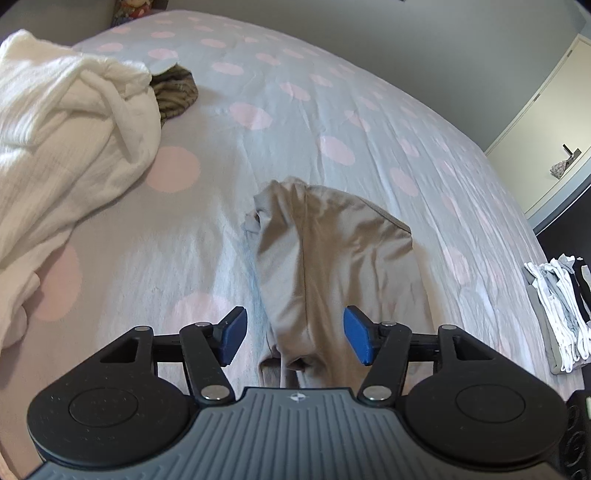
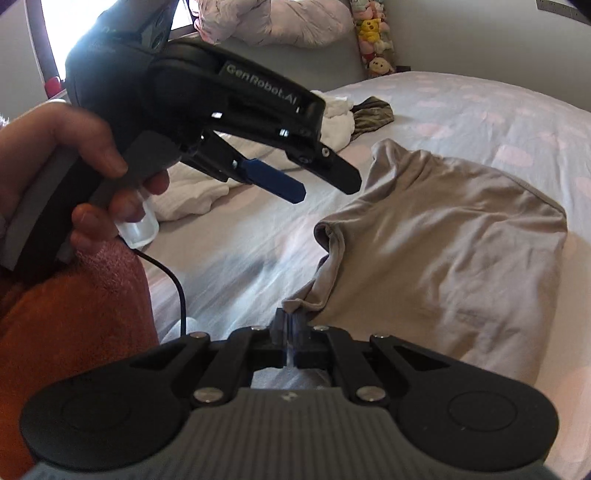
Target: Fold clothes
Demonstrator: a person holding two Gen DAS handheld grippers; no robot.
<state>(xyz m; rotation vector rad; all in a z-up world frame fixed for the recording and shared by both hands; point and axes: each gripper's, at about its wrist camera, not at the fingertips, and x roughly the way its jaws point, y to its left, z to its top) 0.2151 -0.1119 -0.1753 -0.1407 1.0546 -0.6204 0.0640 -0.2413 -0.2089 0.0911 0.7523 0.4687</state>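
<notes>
A taupe garment (image 1: 332, 251) lies crumpled on the grey bed sheet with pink dots (image 1: 295, 92). My left gripper (image 1: 295, 326) hovers over the garment's near end, open, its blue pads (image 1: 356, 338) on either side of the fabric and clear of it. In the right wrist view the same garment (image 2: 443, 251) spreads out to the right, and my right gripper (image 2: 290, 323) is shut on its near left corner, which bunches up at the fingertips. The left gripper (image 2: 327, 188) shows there too, held by a hand (image 2: 55, 155) above the bed, with nothing between its fingers.
A white garment pile (image 1: 55, 129) and a brown striped piece (image 1: 175, 92) lie at the far left of the bed. A stack of folded clothes (image 1: 561, 314) sits at the bed's right edge. A cable (image 2: 173, 280) hangs by an orange sleeve (image 2: 74, 314). Plush toys (image 2: 373, 33) stand by the wall.
</notes>
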